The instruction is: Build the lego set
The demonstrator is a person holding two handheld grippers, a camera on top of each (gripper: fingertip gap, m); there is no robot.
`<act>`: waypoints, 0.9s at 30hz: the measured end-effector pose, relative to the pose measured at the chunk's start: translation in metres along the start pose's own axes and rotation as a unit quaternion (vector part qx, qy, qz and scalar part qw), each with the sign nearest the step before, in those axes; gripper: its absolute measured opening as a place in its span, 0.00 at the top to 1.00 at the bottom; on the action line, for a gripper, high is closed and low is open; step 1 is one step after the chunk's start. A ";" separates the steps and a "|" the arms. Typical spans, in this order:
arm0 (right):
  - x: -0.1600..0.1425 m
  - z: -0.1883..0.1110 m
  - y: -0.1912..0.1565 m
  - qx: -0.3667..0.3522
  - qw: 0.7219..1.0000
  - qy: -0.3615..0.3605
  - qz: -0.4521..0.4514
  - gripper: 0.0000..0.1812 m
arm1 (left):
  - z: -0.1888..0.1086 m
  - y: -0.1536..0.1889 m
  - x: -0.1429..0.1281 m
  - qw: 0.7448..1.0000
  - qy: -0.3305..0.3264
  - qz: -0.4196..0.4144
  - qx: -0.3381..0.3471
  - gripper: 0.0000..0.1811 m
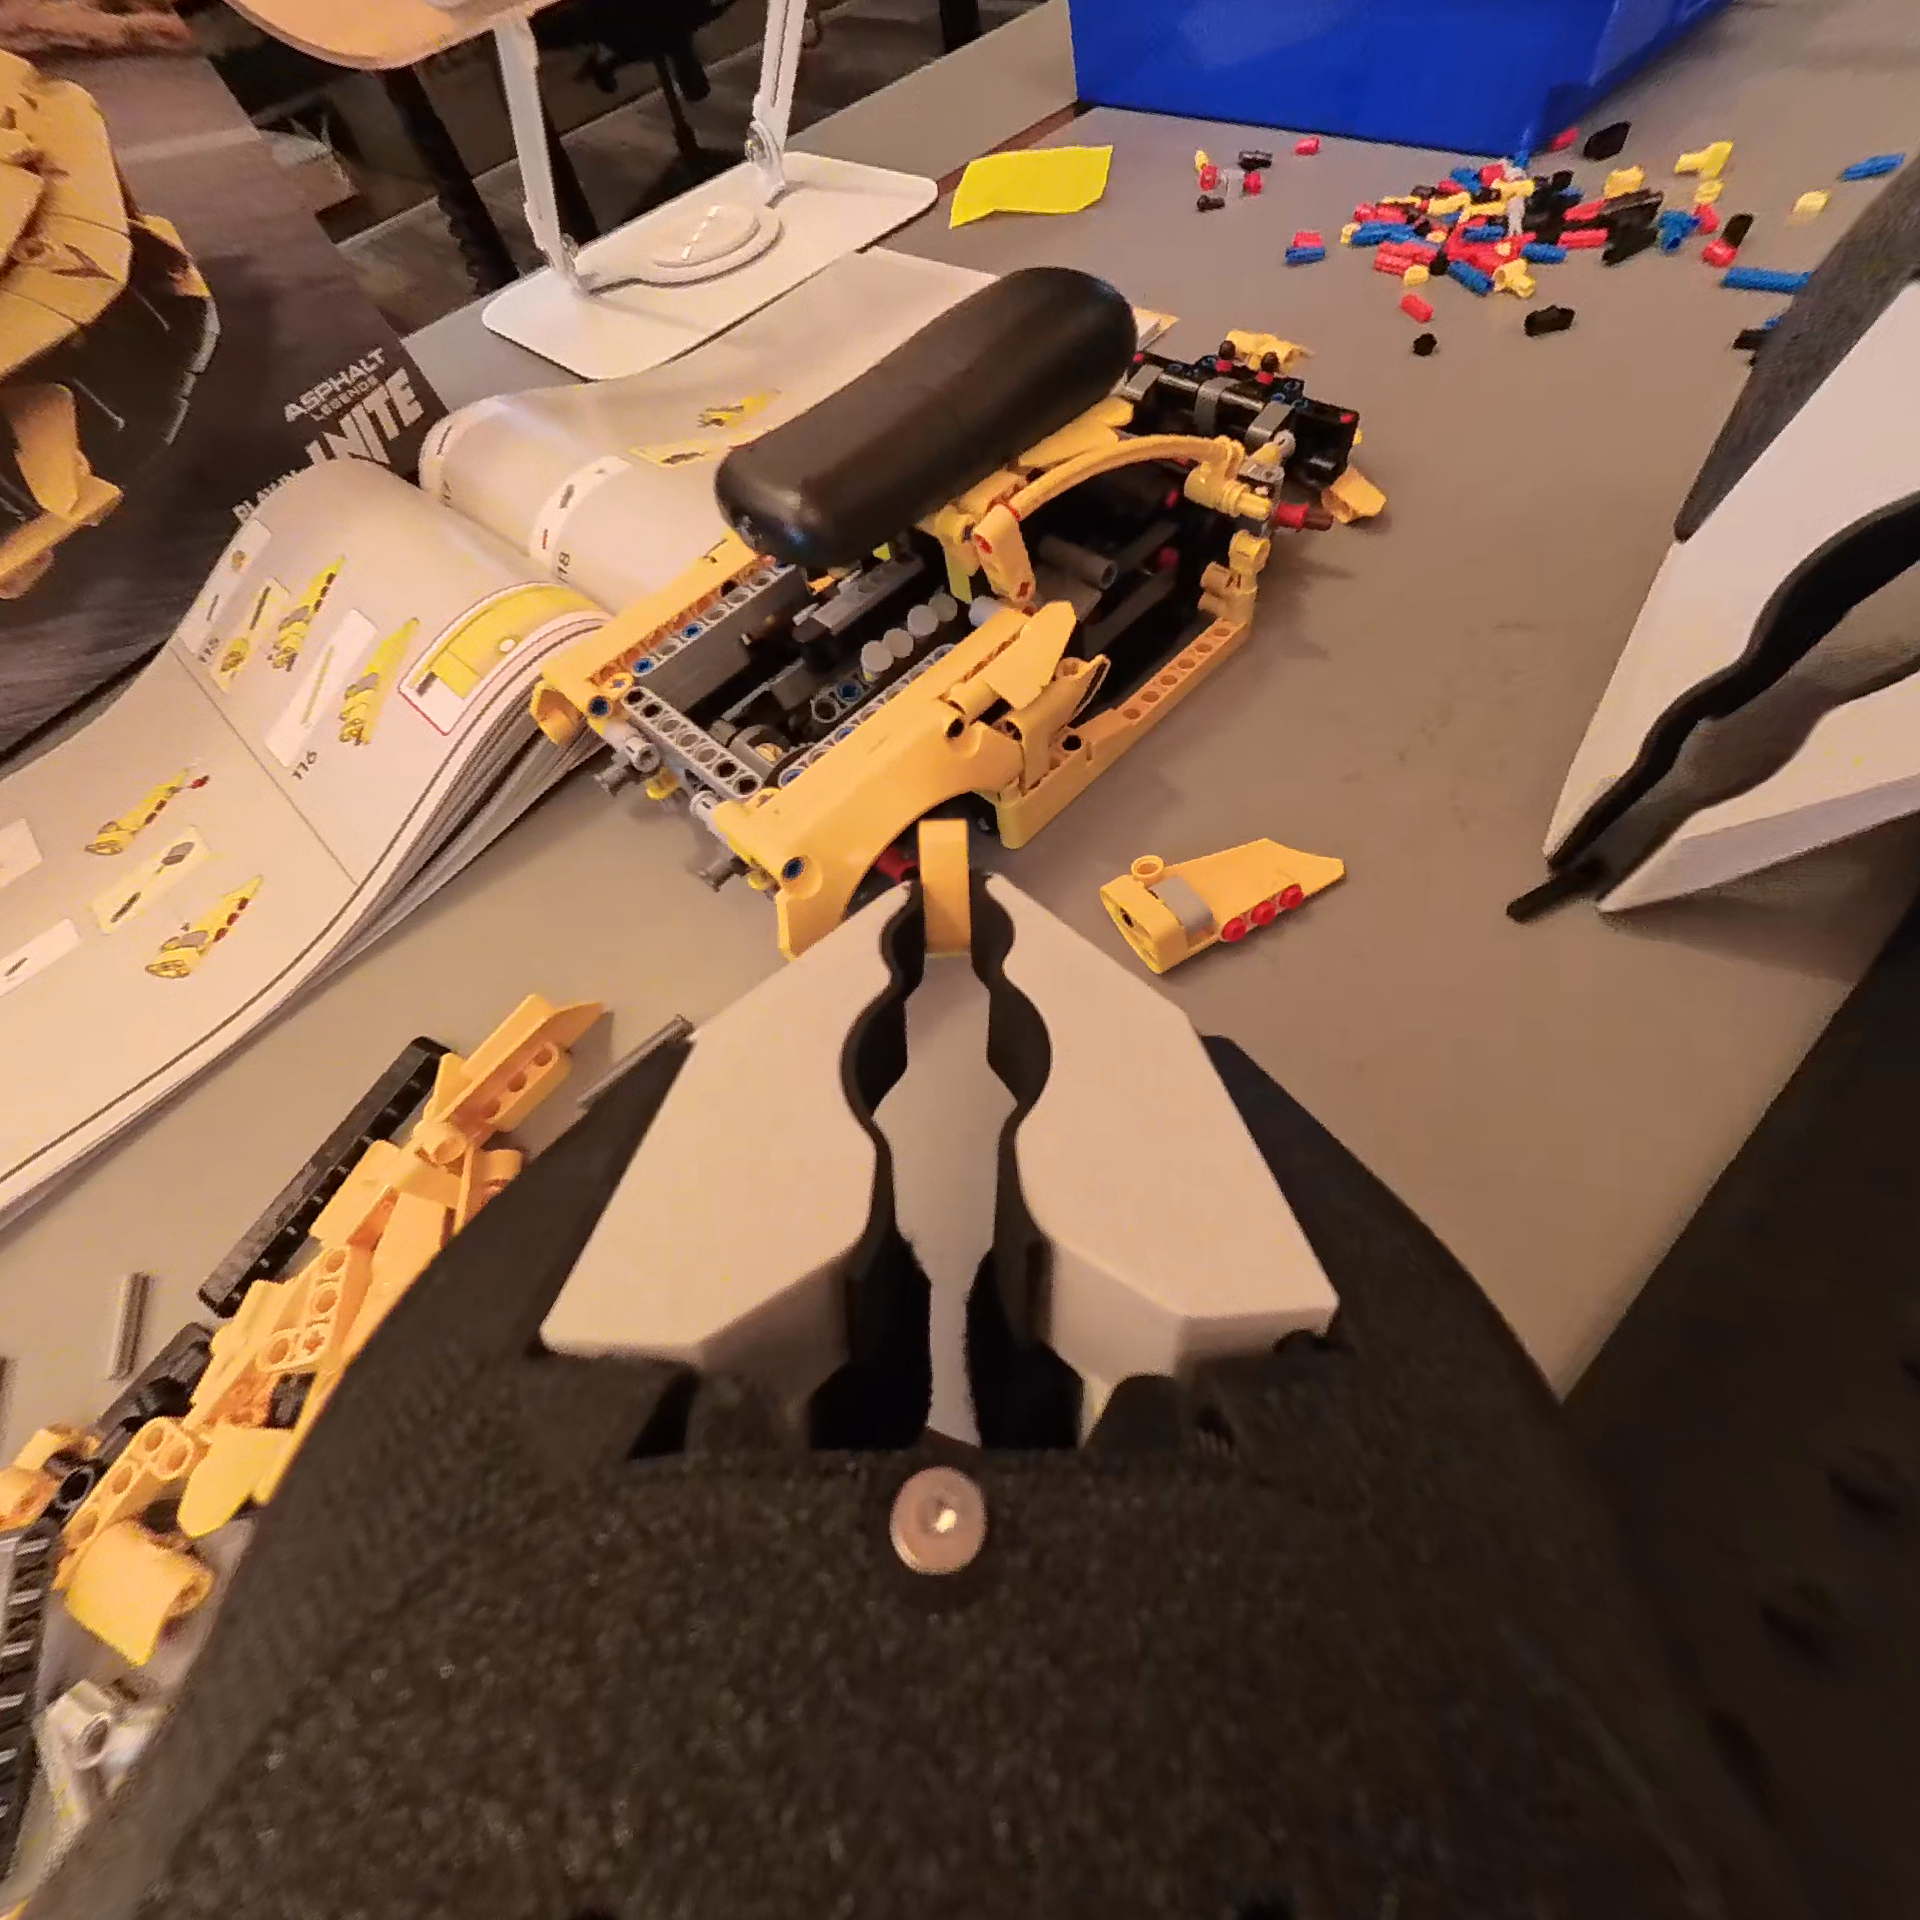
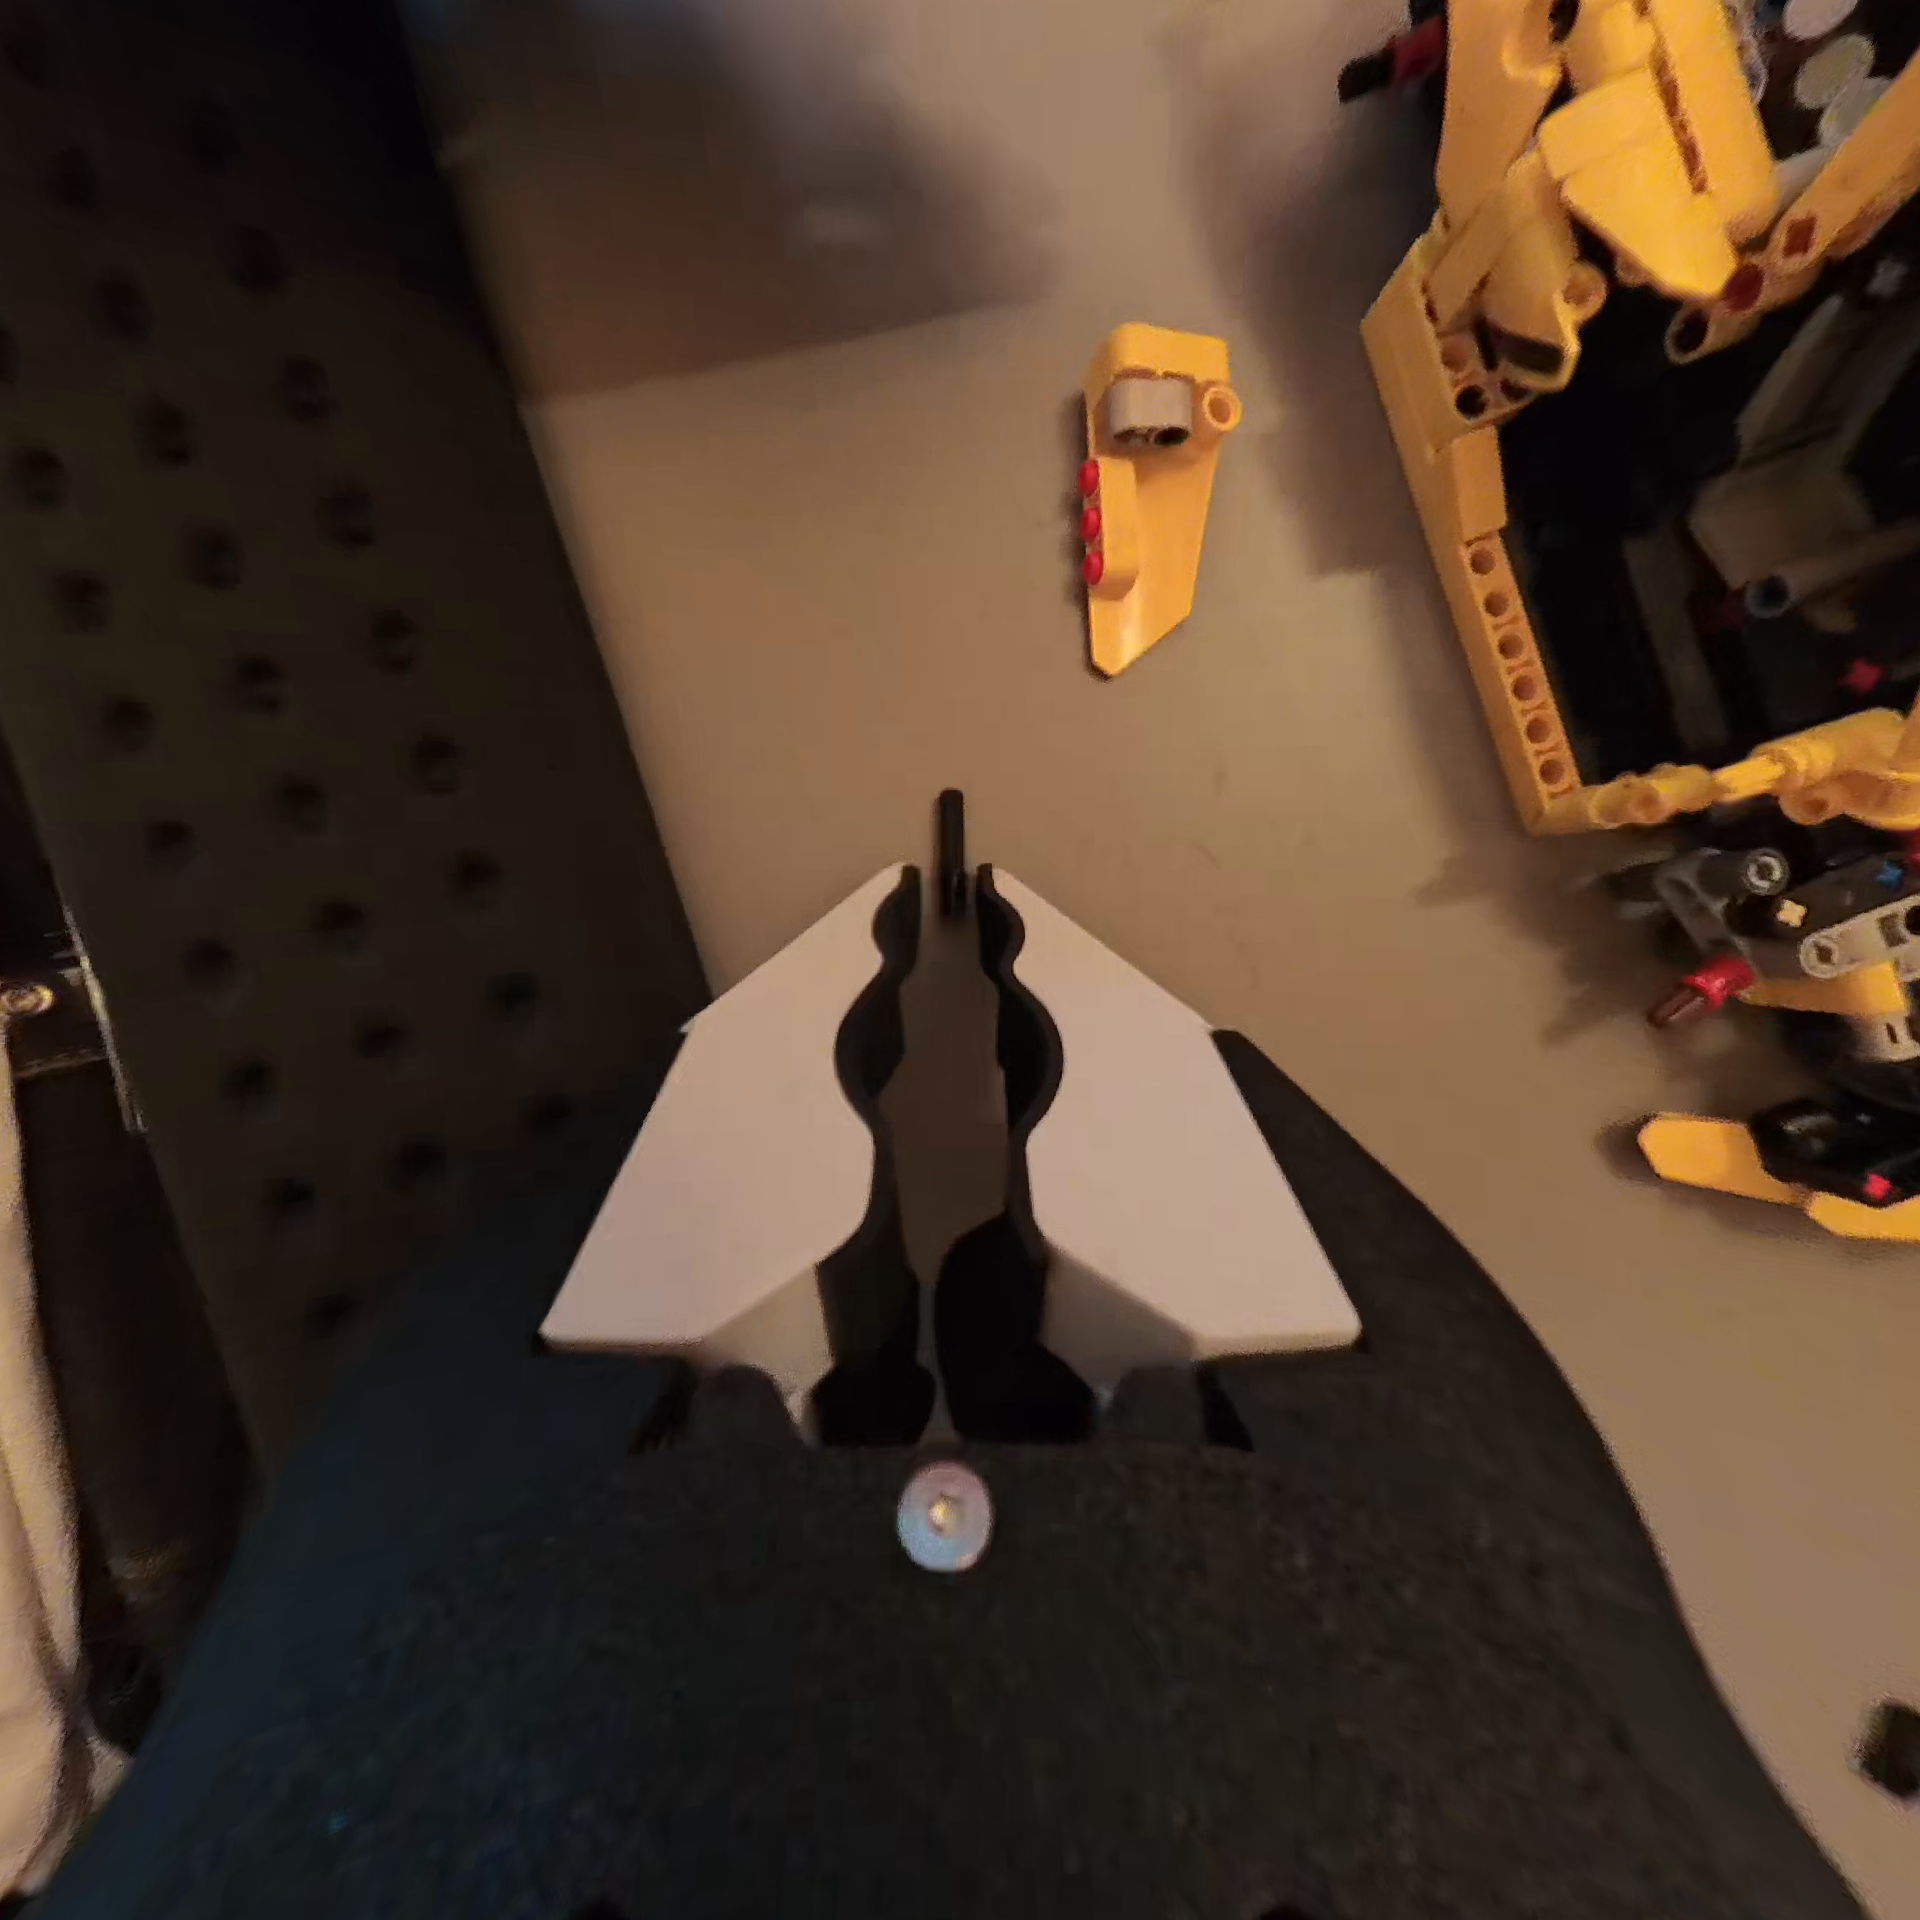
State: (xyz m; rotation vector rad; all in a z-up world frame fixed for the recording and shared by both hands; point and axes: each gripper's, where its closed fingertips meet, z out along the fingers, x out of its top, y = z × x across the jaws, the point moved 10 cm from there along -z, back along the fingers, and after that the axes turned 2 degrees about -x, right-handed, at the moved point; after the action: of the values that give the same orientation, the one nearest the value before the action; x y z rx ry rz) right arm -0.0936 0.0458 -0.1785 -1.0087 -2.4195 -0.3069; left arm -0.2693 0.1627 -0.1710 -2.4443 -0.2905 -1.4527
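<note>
1. Left claw is right up close, its tips pinched on a small yellow piece that sticks out just in front of the car's near yellow wheel arch.
2. Right claw is clamped on a thin black pin, held over the grey bench, apart from everything else.
3. Centre stage in the left wrist view: the half-built yellow and black lego car sits on the bench, near its middle.
4. Just right of the car lies a yellow wedge panel with three red pins and a grey connector.
5. Resting across the car's far side is a black rounded case.
6. Left of the car, an open instruction booklet lies flat; yellow sub-assemblies lie nearer the camera.
7. Further back: a scatter of loose small pieces in red, blue, yellow and black, a blue bin, and a white stand base.
</note>
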 end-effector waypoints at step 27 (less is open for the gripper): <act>0.070 -0.002 0.011 -0.029 0.967 0.207 0.146 0.99 | -0.001 0.018 0.006 0.996 0.036 0.019 -0.076 0.96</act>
State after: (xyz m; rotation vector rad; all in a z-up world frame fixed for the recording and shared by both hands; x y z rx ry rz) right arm -0.1274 0.0949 -0.1401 -1.1765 -1.8707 -0.4377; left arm -0.2622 0.1458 -0.1676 -2.4916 -0.1209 -1.5967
